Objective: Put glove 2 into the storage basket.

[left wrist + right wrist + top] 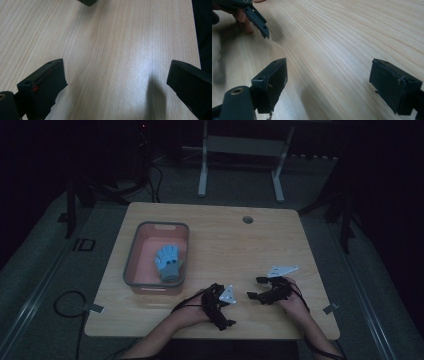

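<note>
left gripper [226,296] jaws wide apart, empty | right gripper [254,288] jaws wide apart, empty, both low over table [225,245] | glove [168,262] lies in pink bin [132,255], well apart | likely soft, light, limp; pinch at cuff

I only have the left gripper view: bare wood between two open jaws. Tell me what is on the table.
Observer: A pink bin stands on the table's left half, and a light blue glove lies inside it.
Operator: Say where my left gripper sits relative to that bin.
Observer: In the high view the left gripper is just right of the bin's near corner, close to the table's near edge.
Operator: Report the right gripper.
Observer: The right gripper is open and holds nothing, with its jaws towards the left gripper and bare wood between them.
</note>
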Demonstrator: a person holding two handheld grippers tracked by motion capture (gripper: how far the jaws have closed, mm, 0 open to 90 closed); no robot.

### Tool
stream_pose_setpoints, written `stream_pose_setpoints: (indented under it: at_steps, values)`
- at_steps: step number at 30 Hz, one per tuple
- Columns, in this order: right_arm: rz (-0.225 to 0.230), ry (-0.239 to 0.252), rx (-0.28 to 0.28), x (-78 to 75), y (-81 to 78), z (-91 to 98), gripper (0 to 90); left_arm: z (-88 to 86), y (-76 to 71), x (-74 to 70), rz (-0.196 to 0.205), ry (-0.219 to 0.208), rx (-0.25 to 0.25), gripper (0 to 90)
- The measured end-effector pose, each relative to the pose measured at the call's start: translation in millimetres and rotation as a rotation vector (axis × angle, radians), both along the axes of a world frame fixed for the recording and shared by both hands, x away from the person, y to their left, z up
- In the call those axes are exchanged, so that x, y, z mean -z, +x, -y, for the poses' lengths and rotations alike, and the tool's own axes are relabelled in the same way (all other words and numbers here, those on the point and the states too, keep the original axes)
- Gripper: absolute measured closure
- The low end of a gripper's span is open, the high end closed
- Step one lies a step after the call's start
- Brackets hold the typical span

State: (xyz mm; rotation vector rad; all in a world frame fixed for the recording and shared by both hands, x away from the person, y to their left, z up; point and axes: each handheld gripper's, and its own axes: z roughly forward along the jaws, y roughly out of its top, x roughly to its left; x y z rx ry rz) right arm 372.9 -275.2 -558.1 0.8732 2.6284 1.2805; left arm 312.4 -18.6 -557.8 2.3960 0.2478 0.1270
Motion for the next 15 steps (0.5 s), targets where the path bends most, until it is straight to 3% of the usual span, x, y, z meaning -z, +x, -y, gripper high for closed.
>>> stream_pose_setpoints:
  at_steps: [15]
  values:
    - [0.005,0.015,0.018,0.5,1.6,5.9,14.3,-4.3,-0.3,0.7,0.004,-0.05,-0.022,2.4]
